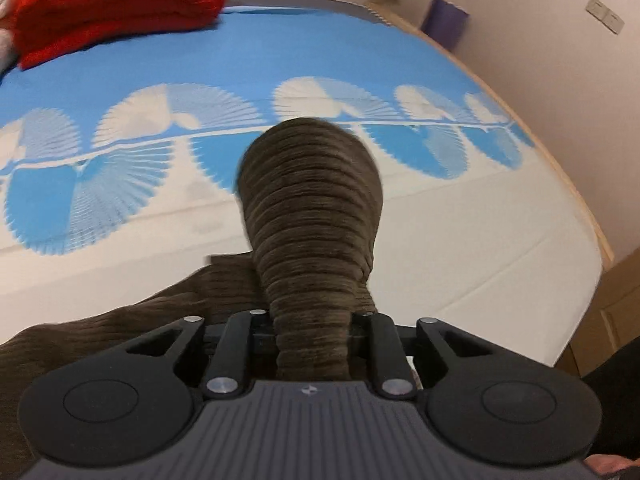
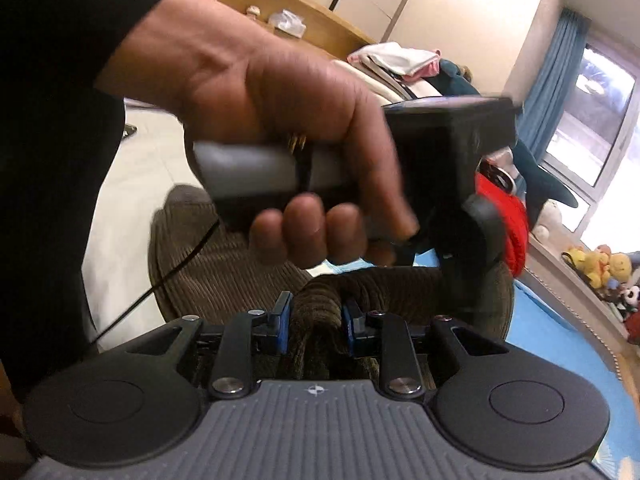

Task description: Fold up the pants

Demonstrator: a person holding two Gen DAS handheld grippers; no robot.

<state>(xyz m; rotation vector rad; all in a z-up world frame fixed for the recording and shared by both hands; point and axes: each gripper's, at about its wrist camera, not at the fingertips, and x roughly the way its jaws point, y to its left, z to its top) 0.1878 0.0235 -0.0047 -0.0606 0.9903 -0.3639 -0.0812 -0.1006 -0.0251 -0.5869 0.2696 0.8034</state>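
Note:
The brown corduroy pants (image 1: pixel 312 216) are bunched between the jaws of my left gripper (image 1: pixel 312 336), which is shut on them and holds them above the bed; the fabric hides the fingertips. More of the pants trails to the lower left. In the right wrist view my right gripper (image 2: pixel 316 320) is shut on a fold of the same pants (image 2: pixel 224 268), its blue pads (image 2: pixel 283 322) pressing the fabric. The left gripper (image 2: pixel 452 160), held in the person's hand, sits right in front of it.
The bed (image 1: pixel 460 248) has a blue and white patterned sheet. A folded red blanket (image 1: pixel 116 8) lies at its far left. A wall runs along the right bed edge. Plush toys (image 2: pixel 600 264) sit on a window ledge at the right.

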